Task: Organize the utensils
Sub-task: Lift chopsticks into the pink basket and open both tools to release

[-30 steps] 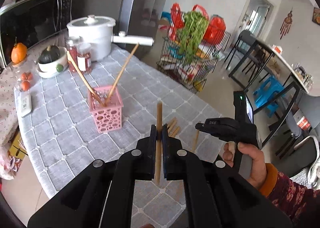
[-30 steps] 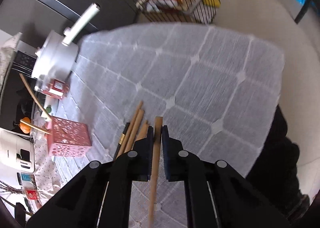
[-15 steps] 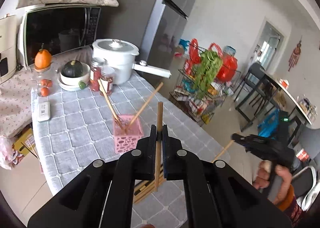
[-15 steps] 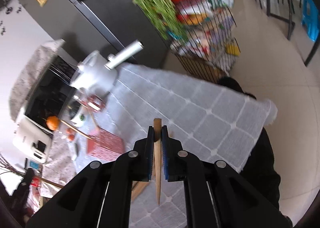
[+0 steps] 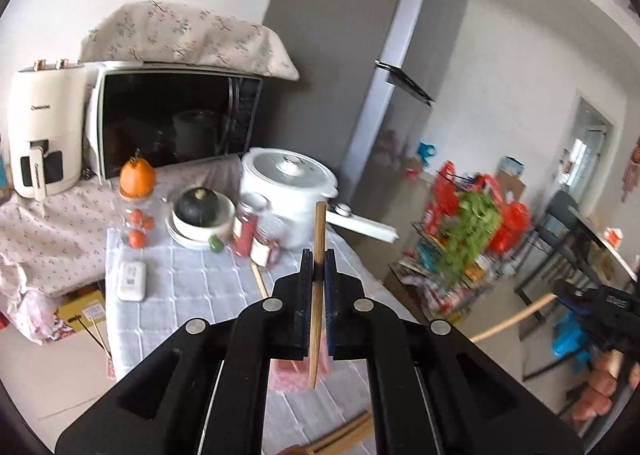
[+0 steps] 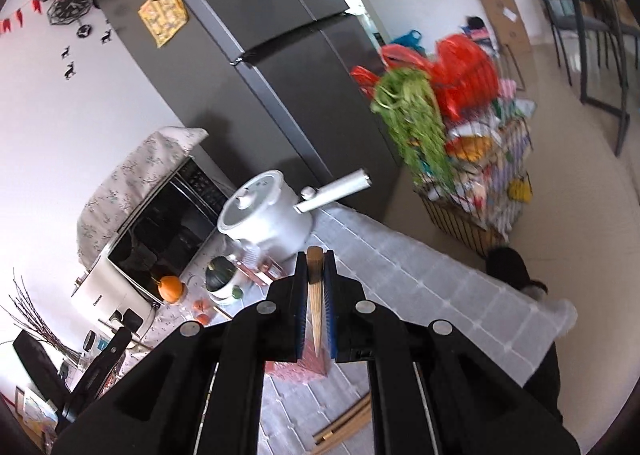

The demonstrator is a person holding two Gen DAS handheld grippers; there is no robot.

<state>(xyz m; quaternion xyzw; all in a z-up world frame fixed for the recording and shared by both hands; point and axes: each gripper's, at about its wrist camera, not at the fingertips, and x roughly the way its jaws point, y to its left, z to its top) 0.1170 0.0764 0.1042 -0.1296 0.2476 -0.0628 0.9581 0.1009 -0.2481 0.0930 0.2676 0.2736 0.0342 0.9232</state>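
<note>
Now left gripper fingers clamp wooden chopstick, frame centre; right gripper fingers clamp another chopstick; pink holder low centre on counter.

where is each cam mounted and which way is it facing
Left wrist: on the left gripper, above the table, facing the microwave; jaws clamp a chopstick; the right gripper and hand show.
Right wrist: on the right gripper, tilted, facing the fridge; jaws clamp another chopstick.
Shared: white pot, pink basket.
</note>
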